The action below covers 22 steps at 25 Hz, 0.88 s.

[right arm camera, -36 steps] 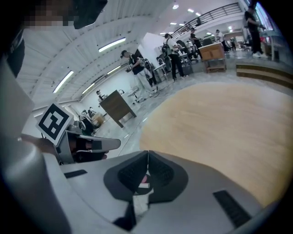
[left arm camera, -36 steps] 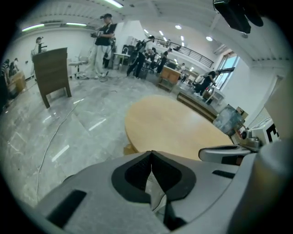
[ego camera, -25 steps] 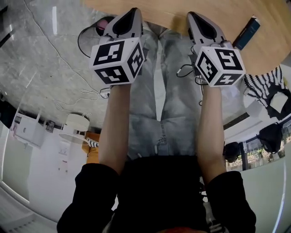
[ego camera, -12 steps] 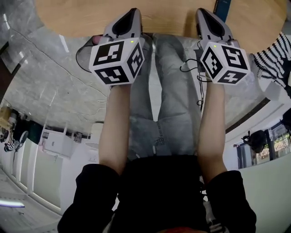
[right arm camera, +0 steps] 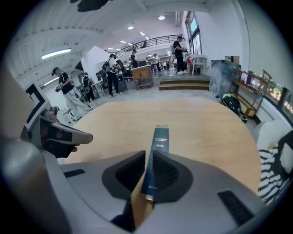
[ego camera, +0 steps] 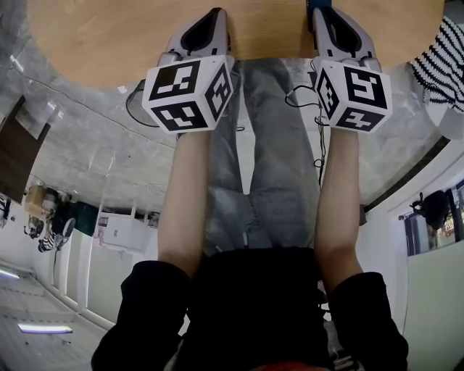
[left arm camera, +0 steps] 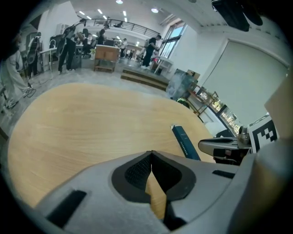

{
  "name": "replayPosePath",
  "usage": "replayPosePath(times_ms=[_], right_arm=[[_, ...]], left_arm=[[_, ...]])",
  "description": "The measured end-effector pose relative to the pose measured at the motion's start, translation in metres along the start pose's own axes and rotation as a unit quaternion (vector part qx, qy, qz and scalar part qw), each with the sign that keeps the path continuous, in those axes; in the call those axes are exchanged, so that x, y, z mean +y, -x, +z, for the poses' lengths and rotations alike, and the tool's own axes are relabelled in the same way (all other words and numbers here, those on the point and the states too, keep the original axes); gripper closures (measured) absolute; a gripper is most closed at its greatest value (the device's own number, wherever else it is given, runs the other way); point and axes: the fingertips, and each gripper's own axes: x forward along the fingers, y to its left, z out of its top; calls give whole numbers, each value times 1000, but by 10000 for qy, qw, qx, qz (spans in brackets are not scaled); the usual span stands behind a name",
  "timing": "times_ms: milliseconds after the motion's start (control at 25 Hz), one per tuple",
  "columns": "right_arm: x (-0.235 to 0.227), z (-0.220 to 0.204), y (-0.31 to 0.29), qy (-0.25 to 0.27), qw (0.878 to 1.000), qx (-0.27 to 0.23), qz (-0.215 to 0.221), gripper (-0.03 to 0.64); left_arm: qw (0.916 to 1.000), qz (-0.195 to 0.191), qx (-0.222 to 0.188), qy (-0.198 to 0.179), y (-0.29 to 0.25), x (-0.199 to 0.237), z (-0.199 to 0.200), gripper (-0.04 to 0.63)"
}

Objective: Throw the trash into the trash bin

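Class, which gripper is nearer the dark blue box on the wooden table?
Right. The right gripper points straight at the dark blue box, just short of it; the left gripper is off to the box's left.

**Setting: large open-plan lab/workshop hall (right gripper view unless noted).** Foregrd: round wooden table (right arm camera: 197, 123). 12 o'clock: mezzanine w/ railing (right arm camera: 146, 42), tall windows (right arm camera: 194, 29), low steps (right arm camera: 185, 85). 10–11 o'clock: people (right arm camera: 64, 89) standing amid equipment, wooden desk (right arm camera: 143, 75). 3 o'clock: open shelving (right arm camera: 254, 84). Overhead at 10 o'clock: strip light (right arm camera: 57, 53) on white ceiling. Head view: grey stone-look floor (ego camera: 87, 138).
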Motion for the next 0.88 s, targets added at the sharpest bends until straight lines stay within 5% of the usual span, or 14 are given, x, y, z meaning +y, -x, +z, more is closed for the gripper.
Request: replayPosePath(times_ms=[120,320,880], right_arm=[[-7,-8,-5,-107,9998,177,-39,478],[-10,-19,-21,-118,9988,481,9,416],[-13,-34,-38,179,9954,880,-336,413]], left_arm=[[9999,-42,111,-73,-9,-7,2,586],[9997,-73,191,-99,-25,-10,8,586],[9995,164,33,269,-13,17,1,586]])
